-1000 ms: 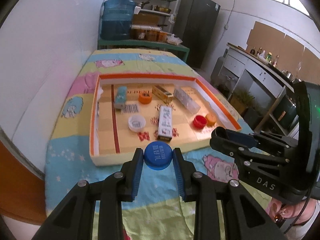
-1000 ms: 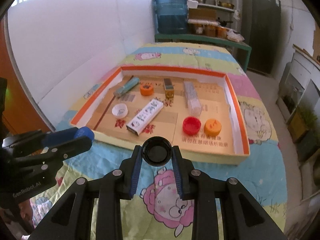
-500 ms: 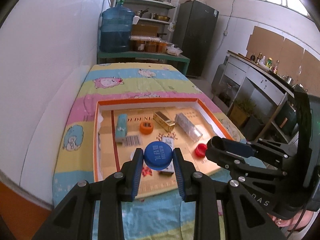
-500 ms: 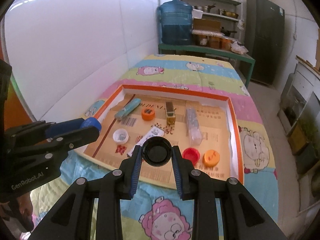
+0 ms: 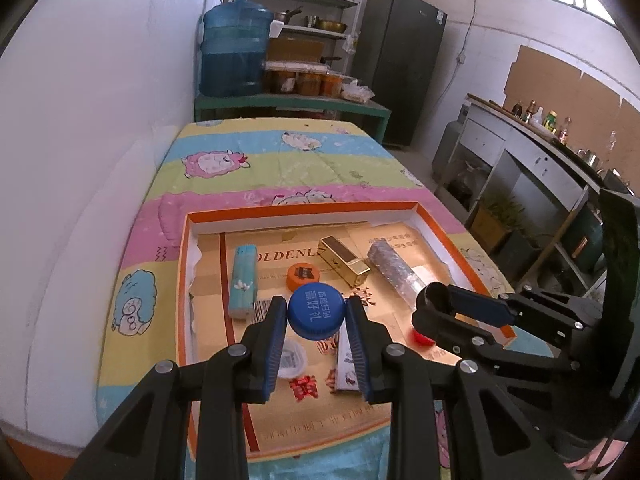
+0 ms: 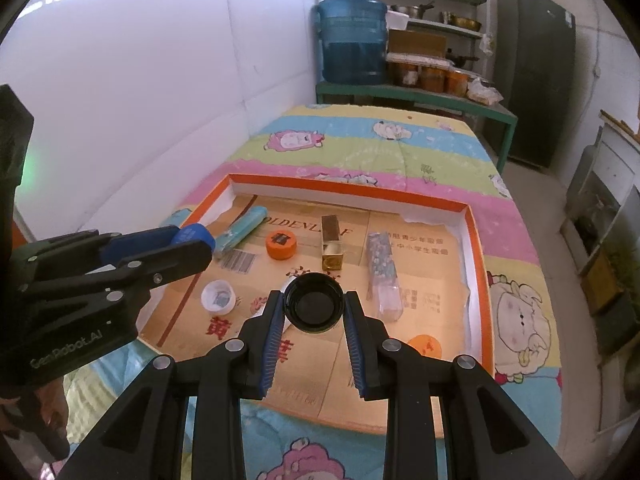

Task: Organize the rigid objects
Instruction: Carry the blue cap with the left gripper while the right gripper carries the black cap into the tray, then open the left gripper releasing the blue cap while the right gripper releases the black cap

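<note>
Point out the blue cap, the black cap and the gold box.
blue cap (image 5: 317, 311), left wrist view, its printed top face.
black cap (image 6: 314, 303), right wrist view, its hollow inside.
gold box (image 6: 331, 240), right wrist view, its long top face.

Water jug (image 5: 236, 50); dark fridge (image 5: 396, 64)

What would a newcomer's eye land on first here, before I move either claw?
Two caps held up front: the left claw grips a blue cap, the right claw a black cap. Behind them lies an orange-rimmed tray of small boxes and caps on a cartoon-print cloth.
</note>
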`<state>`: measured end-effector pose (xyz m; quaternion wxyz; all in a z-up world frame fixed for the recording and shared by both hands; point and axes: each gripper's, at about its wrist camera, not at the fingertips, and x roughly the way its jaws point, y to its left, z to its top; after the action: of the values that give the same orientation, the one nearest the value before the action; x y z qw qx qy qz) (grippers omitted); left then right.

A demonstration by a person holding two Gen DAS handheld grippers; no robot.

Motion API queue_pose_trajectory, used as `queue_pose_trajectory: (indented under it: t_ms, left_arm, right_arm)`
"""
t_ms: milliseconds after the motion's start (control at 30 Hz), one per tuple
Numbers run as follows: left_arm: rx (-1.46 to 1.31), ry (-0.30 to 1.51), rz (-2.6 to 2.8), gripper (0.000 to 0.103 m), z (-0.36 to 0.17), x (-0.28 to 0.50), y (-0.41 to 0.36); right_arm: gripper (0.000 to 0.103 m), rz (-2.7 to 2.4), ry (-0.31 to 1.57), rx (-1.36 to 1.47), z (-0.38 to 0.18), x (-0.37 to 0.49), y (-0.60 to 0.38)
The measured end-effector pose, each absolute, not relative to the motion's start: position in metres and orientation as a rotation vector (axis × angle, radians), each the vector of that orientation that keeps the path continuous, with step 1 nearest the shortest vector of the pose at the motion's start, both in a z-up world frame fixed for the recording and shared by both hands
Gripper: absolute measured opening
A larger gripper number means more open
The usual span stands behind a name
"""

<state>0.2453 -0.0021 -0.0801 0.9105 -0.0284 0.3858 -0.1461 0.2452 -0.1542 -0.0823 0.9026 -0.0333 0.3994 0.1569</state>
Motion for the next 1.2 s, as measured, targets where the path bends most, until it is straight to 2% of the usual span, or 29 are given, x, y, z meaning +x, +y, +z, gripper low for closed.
queue_pose_trajectory:
  t_ms: [1200]
  left_arm:
    - [-0.017,0.952,-0.269,0.031,-0.137,0.301,-0.016]
  right_arm:
    - [0.030,0.322,0.946,-0.059,-0.131,0.298,-0.160]
